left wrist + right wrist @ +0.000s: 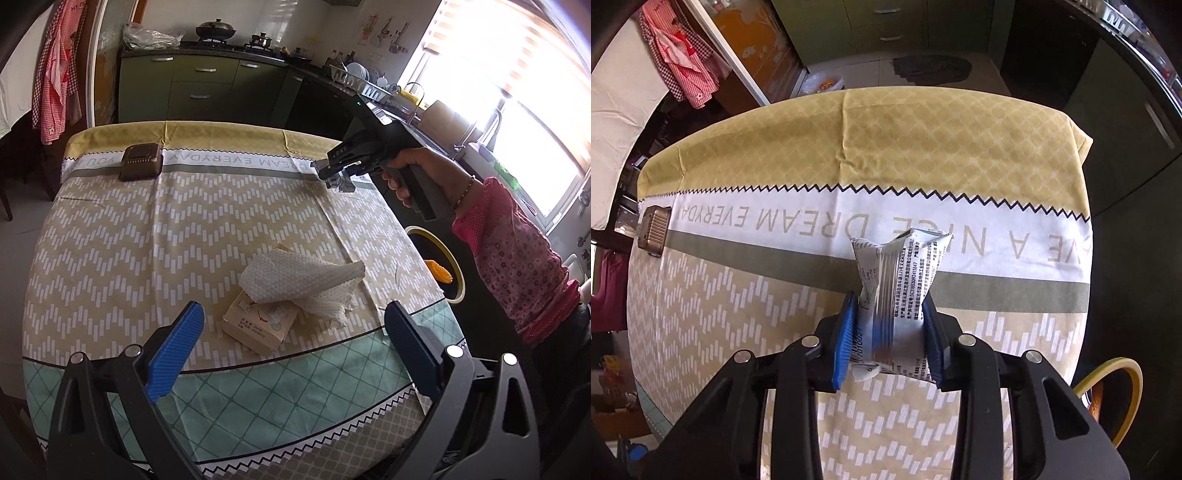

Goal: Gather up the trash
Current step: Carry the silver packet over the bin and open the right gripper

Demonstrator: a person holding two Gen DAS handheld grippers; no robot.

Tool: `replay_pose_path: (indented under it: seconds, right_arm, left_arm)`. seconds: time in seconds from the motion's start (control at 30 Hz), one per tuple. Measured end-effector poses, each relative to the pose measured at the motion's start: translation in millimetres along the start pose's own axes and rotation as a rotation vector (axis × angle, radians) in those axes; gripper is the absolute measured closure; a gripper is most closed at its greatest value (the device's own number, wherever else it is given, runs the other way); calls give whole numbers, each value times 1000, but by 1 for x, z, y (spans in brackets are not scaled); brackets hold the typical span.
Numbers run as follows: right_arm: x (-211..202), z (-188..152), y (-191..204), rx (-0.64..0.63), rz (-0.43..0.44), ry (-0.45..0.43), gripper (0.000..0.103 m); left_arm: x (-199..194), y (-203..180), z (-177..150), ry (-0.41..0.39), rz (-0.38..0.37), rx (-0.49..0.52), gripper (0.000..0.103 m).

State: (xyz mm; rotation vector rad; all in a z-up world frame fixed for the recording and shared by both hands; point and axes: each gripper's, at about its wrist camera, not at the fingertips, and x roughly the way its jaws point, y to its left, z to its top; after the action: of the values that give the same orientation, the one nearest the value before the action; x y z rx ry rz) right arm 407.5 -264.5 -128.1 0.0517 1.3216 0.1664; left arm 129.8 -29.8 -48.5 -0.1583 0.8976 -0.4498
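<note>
While left tongs (291, 354) hang wide apart, nothing between blue pads, over near edge of desk (110, 236): brown box (141, 161) far left on white band; tissue pack (260, 323) near centre, crumpled paper towel (303, 282) draped on it. Right tongs (889, 334) clamped on silver snack wrapper (897, 280), lifted above desk's far right. Yellow-rimmed bin (445, 266) beside desk's right edge, orange item inside.

black claw (890, 332) frames, blue ribbed pads (176, 349), silver screws; pink floral sleeve (517, 266), beaded bracelet (466, 192).
</note>
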Motion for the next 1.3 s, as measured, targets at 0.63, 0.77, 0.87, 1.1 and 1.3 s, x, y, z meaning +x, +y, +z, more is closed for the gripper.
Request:
replay_pose_path:
  seconds: [0.63, 0.77, 0.87, 1.1, 1.3]
  right_arm:
    - [-97, -191, -239, 305, -49, -96, 67]
    - [-81, -208, -273, 365, -61, -76, 52]
    - [-86, -218, -283, 387, -78, -112, 49]
    - [-122, -260, -263, 364, 25, -256, 42]
    - [-120, -290, -233, 309, 97, -263, 42]
  left_arm:
    - [6, -55, -7, 19, -27, 94, 10]
    - [5, -67, -8, 20, -20, 122, 10]
    - [3, -71, -8, 20, -6, 135, 10]
    - [4, -58, 7, 31, 72, 131, 7]
    - [27, -29, 34, 92, 154, 61, 7]
